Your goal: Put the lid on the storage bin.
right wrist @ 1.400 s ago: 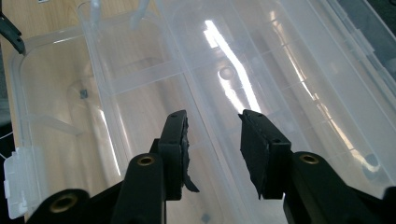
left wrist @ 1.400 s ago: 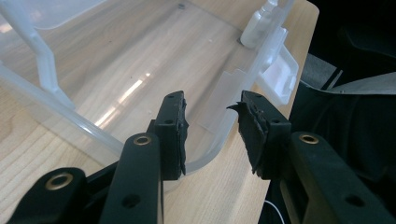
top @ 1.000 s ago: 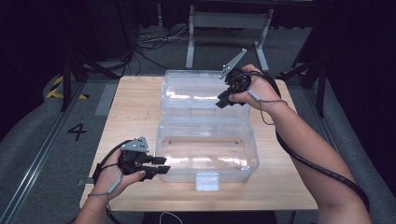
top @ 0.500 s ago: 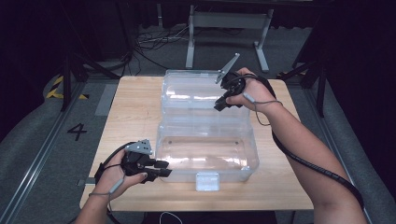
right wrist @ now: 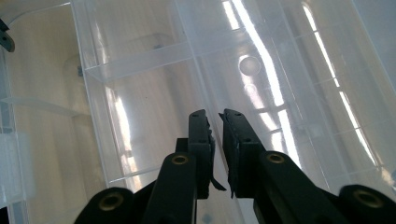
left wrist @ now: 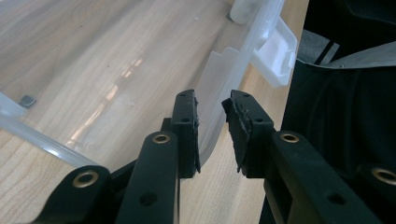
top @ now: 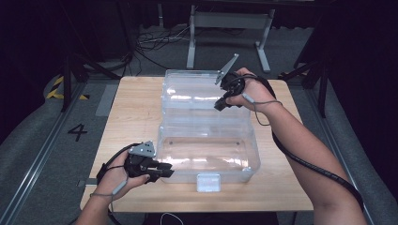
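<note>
- on the wooden desk (top: 136, 108), my left jaws (left wrist: 212, 116) have been narrowing around the clear plastic hinged box's (top: 206, 154) front rim, not yet pinching; it could slip.
- my right jaws (right wrist: 215, 121), closing to a slim gap over the lid (top: 197, 93), hold nothing i can see; they may skid.

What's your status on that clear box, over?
Left gripper jaws just closing astride clear box wall. Right gripper jaws just closing at open lid, grip unclear. Nothing in the way.
</note>
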The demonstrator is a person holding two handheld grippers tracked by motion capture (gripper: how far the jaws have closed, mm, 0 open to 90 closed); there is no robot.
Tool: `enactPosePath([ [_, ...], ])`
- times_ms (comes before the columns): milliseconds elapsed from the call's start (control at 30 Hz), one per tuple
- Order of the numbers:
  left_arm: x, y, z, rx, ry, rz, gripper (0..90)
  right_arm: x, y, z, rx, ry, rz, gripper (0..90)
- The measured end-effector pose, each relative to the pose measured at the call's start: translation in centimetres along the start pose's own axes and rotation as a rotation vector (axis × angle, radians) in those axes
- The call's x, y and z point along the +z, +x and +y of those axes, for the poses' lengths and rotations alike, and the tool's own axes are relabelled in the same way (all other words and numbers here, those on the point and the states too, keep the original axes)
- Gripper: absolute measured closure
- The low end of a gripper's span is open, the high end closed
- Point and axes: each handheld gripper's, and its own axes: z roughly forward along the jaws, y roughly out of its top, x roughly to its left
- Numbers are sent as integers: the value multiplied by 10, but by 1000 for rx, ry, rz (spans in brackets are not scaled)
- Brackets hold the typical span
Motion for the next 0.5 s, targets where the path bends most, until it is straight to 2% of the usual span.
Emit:
enactPosePath([
  [267, 1, 0, 0, 8, 0, -2, 728, 0, 0, 1, 1, 3, -1, 838],
  [333, 1, 0, 0, 8, 1, -3, 729, 0, 1, 1, -17, 8, -2, 846],
  [500, 1, 0, 0, 8, 0, -3, 729, -2, 5, 0, -22, 11, -11, 854],
])
